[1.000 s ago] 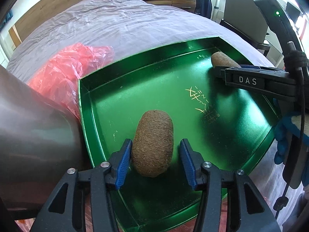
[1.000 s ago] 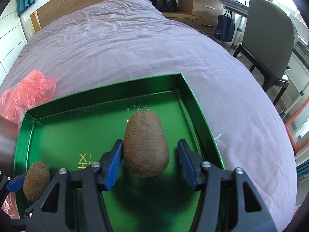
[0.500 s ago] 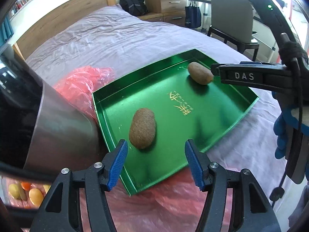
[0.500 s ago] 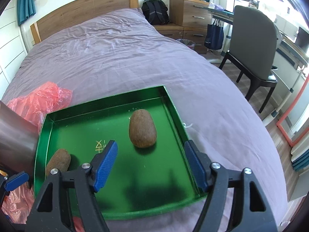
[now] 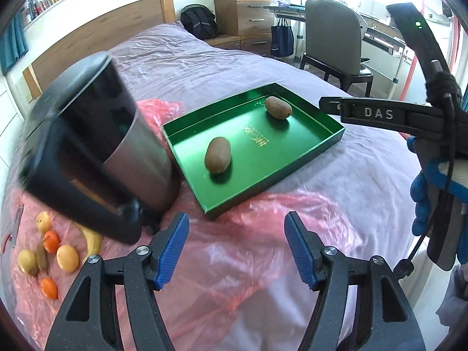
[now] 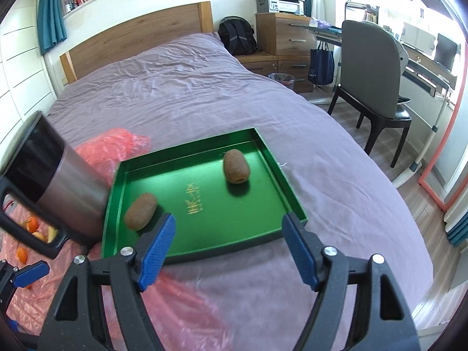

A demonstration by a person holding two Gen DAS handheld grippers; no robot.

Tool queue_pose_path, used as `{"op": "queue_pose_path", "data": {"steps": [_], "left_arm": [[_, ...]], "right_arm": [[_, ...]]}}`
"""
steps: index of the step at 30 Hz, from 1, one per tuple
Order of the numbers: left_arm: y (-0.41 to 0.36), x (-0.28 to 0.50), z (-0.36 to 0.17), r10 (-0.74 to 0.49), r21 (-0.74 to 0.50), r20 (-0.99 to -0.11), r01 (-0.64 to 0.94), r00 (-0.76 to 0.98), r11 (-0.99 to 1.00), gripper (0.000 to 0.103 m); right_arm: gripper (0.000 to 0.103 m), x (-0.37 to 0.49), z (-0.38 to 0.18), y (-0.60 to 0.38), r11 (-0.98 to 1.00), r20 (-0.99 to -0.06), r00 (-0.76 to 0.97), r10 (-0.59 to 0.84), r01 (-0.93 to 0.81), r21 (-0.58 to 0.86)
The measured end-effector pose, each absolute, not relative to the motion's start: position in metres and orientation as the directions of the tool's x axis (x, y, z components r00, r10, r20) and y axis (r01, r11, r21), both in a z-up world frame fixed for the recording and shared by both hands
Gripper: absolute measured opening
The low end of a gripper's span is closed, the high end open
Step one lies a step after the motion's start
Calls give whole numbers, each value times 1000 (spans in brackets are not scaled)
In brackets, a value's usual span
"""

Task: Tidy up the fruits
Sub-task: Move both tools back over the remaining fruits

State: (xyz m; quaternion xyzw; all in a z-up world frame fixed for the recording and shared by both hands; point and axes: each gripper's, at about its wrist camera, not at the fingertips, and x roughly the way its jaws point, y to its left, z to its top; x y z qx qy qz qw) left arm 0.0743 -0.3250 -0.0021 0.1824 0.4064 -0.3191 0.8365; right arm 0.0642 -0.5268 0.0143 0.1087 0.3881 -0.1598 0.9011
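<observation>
— Purple bedding covers the bed, with a wooden headboard behind it and a grey chair off to the right of both grippers. What sits on it?

— Ahead of the left hand-held gripper lies a green tray, its near corner resting on a pink plastic sheet. Both of that gripper's blue-padded fingers stand wide apart, released, gripping nothing.

— And the fruit?

— Two kiwis lie in the tray, well apart. The near kiwi is straight ahead of the left hand-held gripper; the far kiwi is beyond it, toward the tray's back edge. From the right wrist they show as one kiwi ahead and to the left, just past the left fingertip, and the other further ahead, near the tray's right wall.

— The right hand-held gripper?

— Also spread open and empty, hovering over the tray's near rim.

— Anything else?

— A steel kettle with a black handle stands just left of the tray, on the plastic. Further left of the left hand-held gripper, loose fruit lies on the plastic: oranges, yellowish round ones, a banana
</observation>
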Motion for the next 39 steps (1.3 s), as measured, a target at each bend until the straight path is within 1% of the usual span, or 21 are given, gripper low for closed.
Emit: {"op": "queue_pose_path", "data": {"steps": [7,15,18,20,26,33,39], "left_arm": [[-271,51,3,-361,39,-793,634,490,773,62],[-201,35,10,-258,96,-789,527,557,845,62],[-176,35,14,-227,98,-785,477,577,874,63],[-160,35,15,-206,101,-781,445,590,890,66],[-112,31,12,-145,124,-773,370,618,921,67],[-46,39,-2,-86,94,-773,248,629,964,67],[12,56,-18,-57,19,-765,112,642,994,66]], "right_arm": [[92,33,32,-470,948,-720,679,-145,304,95],[92,14,46,-390,982,-709,704,-44,163,100],[92,9,51,-359,989,-707,707,-14,115,95],[92,6,53,-343,991,-707,707,3,93,98],[92,0,51,-296,994,-716,697,44,39,100],[92,2,40,-253,996,-730,680,71,-15,83],[92,12,24,-222,996,-728,679,92,-49,80]]}}
